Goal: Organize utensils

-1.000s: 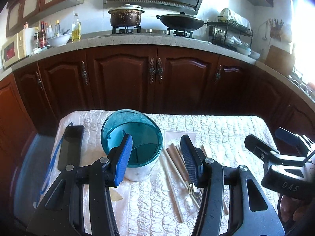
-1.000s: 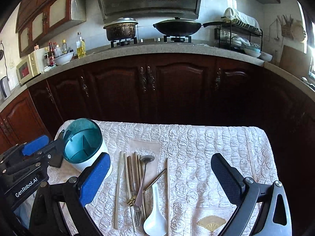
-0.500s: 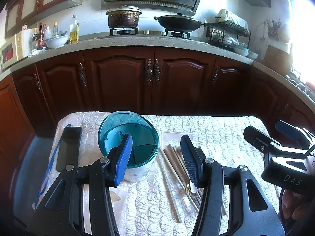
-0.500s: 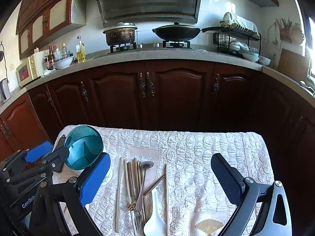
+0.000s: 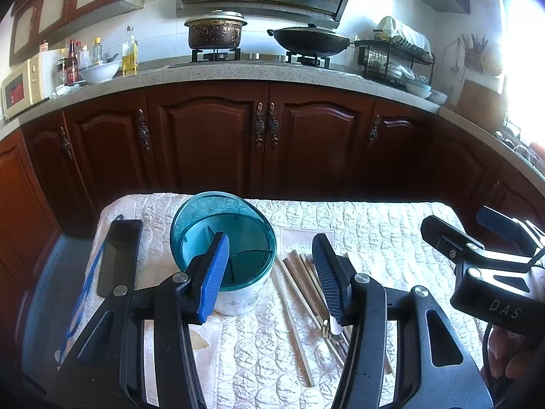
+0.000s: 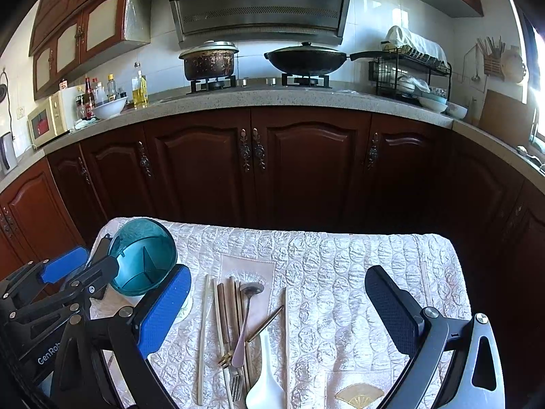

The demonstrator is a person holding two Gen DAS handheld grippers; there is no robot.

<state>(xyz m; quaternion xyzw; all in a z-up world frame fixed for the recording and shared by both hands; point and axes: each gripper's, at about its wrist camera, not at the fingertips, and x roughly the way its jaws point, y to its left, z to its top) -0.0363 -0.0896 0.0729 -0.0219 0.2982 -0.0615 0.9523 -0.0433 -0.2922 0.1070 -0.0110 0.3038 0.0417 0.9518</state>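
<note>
— On the bench, what's been sorted?
— Nothing, I'd judge. My teal holder (image 6: pixel 143 266) at ten o'clock shows only its dividers. The chopsticks (image 6: pixel 223 310), fork (image 6: pixel 236 380), metal spoon (image 6: pixel 248 310) and white spoon (image 6: pixel 265 388) all lie loose at six o'clock.
— Your tongs?
— Left tongs (image 5: pixel 269 276) and right tongs (image 6: pixel 276 313) both hang released, grasping nothing. Everything's left to do.

The white spoon (image 6: pixel 264 388) runs off the right wrist view's bottom edge; the left gripper (image 5: pixel 270 272) covers part of the teal holder (image 5: pixel 223 235) and the chopsticks (image 5: pixel 299 279); holder compartments partly hidden.
</note>
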